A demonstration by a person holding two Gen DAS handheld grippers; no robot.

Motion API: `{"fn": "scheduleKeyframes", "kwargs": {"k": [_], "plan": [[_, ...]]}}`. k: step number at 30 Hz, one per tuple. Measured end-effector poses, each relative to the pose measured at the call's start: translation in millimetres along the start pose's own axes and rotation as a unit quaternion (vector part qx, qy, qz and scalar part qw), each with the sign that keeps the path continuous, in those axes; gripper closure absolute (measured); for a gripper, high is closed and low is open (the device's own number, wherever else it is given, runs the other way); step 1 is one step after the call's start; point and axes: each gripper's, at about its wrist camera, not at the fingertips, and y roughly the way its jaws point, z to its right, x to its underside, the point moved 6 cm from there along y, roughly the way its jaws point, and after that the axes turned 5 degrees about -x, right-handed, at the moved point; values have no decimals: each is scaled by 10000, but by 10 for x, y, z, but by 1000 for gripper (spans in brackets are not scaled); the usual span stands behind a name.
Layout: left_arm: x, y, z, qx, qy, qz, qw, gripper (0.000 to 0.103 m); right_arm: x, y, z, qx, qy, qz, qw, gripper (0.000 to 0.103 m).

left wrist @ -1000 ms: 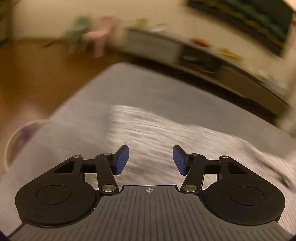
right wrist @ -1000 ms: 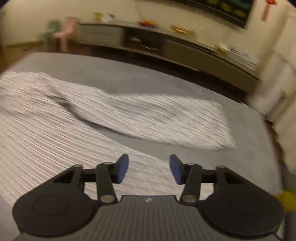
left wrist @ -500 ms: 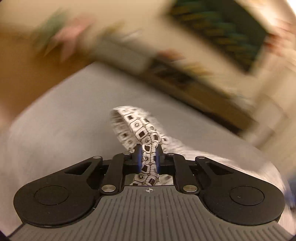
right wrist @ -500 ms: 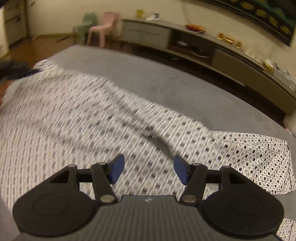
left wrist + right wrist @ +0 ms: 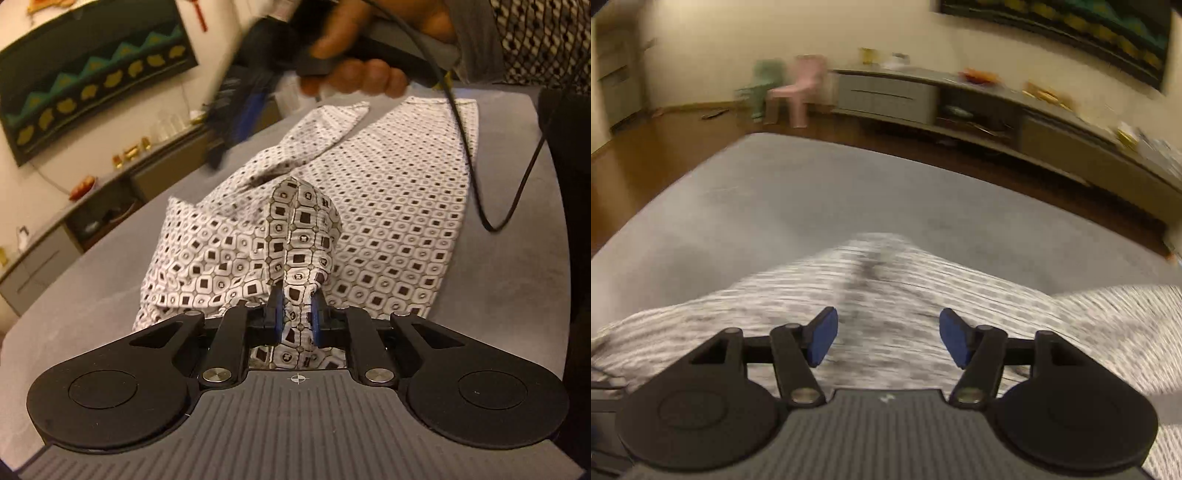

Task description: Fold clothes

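Indoors, patterned shirt (image 5: 388, 206) lies on grey bed (image 5: 798, 199) facing low sideboard (image 5: 979, 107).

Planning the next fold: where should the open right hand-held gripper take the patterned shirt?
Probably the raised crease of the patterned shirt, straight ahead of the right hand-held gripper, approached from above with its jaws astride the ridge; flat cloth elsewhere offers little to pinch.

White patterned shirt (image 5: 388, 206), printed with small dark squares and ringed dots, spread flat over the grey bed (image 5: 92, 295). One part is pulled up into a narrow raised ridge (image 5: 303, 236), its darker-toned face showing, and pinched at the near end. A sleeve (image 5: 314, 136) lies folded across the body. In the right wrist view the cloth (image 5: 886, 295) appears blurred.
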Motion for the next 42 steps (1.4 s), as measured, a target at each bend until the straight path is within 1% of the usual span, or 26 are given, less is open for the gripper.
{"fn": "scheduleKeyframes", "kwargs": {"k": [1,3,4,6,7,8,9,10,11,13,15,16,17,18,20,24,25,27,28,30,31,33,35,37,40,42], "plan": [[8,18,45,3,85,-29,10000,103,-35,36,-205,-166,-307,-20,9994,33],[27,49,138,10,250,-85,9997,103,-84,183,-616,-435,-990,-198,9939,33],[65,26,196,11,289,-96,9995,103,-71,316,-792,-519,-1332,-411,9889,33],[82,-3,262,33,300,-114,9995,103,1,617,-1047,-586,-1916,-950,9751,38],[91,-15,293,46,305,-124,9994,103,55,772,-1096,-471,-2137,-1227,9680,51],[100,-10,306,78,305,-134,9994,103,100,901,-1097,-276,-2317,-1448,9615,78],[110,-7,306,100,294,-147,9994,103,114,984,-1066,-54,-2456,-1563,9567,92],[119,-6,302,120,274,-155,9994,103,80,998,-1016,86,-2486,-1543,9562,101],[117,-17,271,137,200,-133,9996,103,-7,937,-951,135,-2370,-1392,9614,101],[83,-64,193,258,-16,-36,9997,103,-295,601,-740,311,-1825,-716,9801,102],[24,-128,107,442,-270,101,9986,103,-474,63,-405,476,-803,159,9955,102],[-8,-144,96,511,-315,158,9981,103,-429,-210,-184,544,-113,551,9969,102],[-40,-160,85,580,-360,214,9974,103,-382,-487,42,609,578,939,9920,102],[-73,-176,74,650,-405,271,9967,103,-234,-682,265,672,1261,1156,9830,102],[-136,-206,57,781,-484,378,9951,103,274,-731,575,918,2126,950,9682,102],[-233,-193,145,677,-309,457,9962,103,1038,-644,792,990,2933,431,9499,101],[-255,-200,145,616,-272,523,9964,103,1175,-607,751,1026,2981,326,9484,101],[-307,-206,67,330,-284,625,9971,101,1264,-564,645,1284,2545,133,9584,101],[-303,-152,-16,115,-337,627,9974,93,1269,-568,611,1443,2195,22,9649,100],[-290,-47,-180,-308,-441,623,9966,89,1208,-536,503,1774,1232,-232,9761,100],[-274,12,-233,-457,-472,569,9962,84,1185,-511,433,1887,747,-396,9784,99],[-243,113,-292,-543,-545,457,9960,81,1210,-467,288,1905,-126,-874,9777,97],[-262,173,-263,-353,-601,319,9971,79,1247,-459,215,2031,-806,-1180,9687,82],[-259,172,-176,-5,-544,250,9982,75,1120,-612,195,2296,-1021,-1003,9627,76],[-227,237,82,223,-66,62,9997,75,674,-948,101,2124,-785,-312,9735,71],[-163,294,210,274,204,-55,9994,74,365,-1055,-40,2084,-973,38,9732,70]]}}
